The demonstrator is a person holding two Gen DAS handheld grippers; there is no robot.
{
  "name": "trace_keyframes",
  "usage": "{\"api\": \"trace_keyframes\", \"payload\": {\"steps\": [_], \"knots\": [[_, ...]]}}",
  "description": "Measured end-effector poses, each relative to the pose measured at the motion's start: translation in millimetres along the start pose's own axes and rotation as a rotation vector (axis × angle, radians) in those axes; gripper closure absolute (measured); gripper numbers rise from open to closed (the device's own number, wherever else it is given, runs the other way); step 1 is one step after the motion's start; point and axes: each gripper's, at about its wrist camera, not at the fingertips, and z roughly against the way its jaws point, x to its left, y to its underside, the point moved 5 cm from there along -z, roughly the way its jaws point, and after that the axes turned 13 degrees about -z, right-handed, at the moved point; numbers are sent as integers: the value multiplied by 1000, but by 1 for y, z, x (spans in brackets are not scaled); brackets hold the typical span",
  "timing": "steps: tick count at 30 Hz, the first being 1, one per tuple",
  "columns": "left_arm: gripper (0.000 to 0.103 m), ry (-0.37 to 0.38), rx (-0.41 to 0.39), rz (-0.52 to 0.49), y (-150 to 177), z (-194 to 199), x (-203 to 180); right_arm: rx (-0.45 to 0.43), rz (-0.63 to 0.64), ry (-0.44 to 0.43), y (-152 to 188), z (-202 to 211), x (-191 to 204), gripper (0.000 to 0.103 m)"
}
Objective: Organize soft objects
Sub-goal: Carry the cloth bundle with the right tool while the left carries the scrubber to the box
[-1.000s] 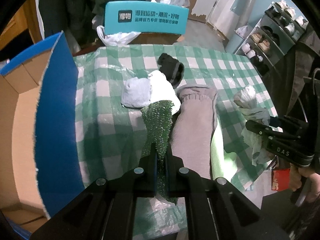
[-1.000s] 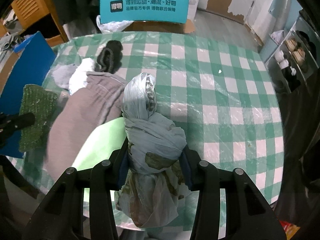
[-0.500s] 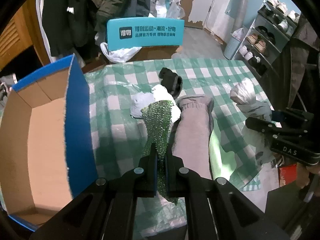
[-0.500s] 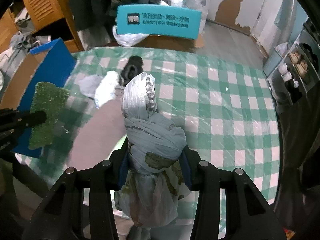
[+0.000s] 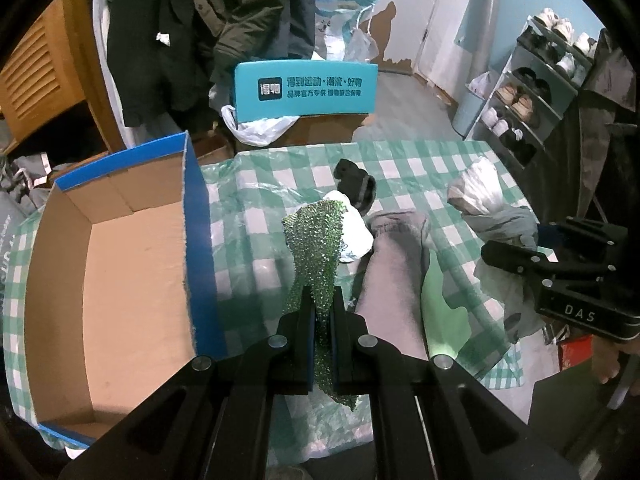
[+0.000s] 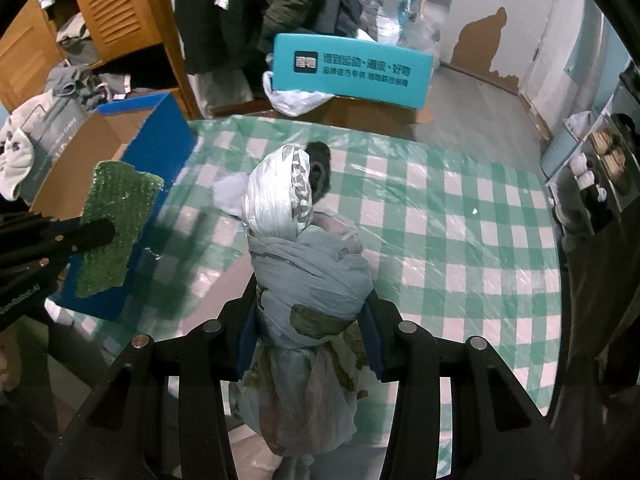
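1. The left gripper point(image 5: 320, 300) has its jaws pinched tight on a green mesh scrubber point(image 5: 316, 248), held up in the air.
2. The right gripper point(image 6: 308, 320) jaws clamp a knotted plastic-bag bundle point(image 6: 304, 264), also off the desk point(image 6: 460, 240).
3. Since a second ago both grippers have risen; more of the blue cardboard box point(image 5: 200, 240) shows, its brown inside holding nothing visible.
4. The box sits at the desk's left; the scrubber hangs just right of its wall.
5. A grey sock point(image 5: 392, 280), white cloth point(image 5: 356, 236) and black item point(image 5: 356, 188) lie on the desk beyond.
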Motion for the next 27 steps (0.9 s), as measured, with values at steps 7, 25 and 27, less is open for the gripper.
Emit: {"api": "trace_keyframes", "payload": {"steps": [7,25,27], "knots": [[97,2,-9,24,5,8,12,-5,22,-18,-7,5,21,60],[97,-32,-36,95,22,32,56,-13,74,-100,-33,8,93,60],[97,-34,-36,106,26,33,62,-16,83,-105,-36,8,103,60]]}}
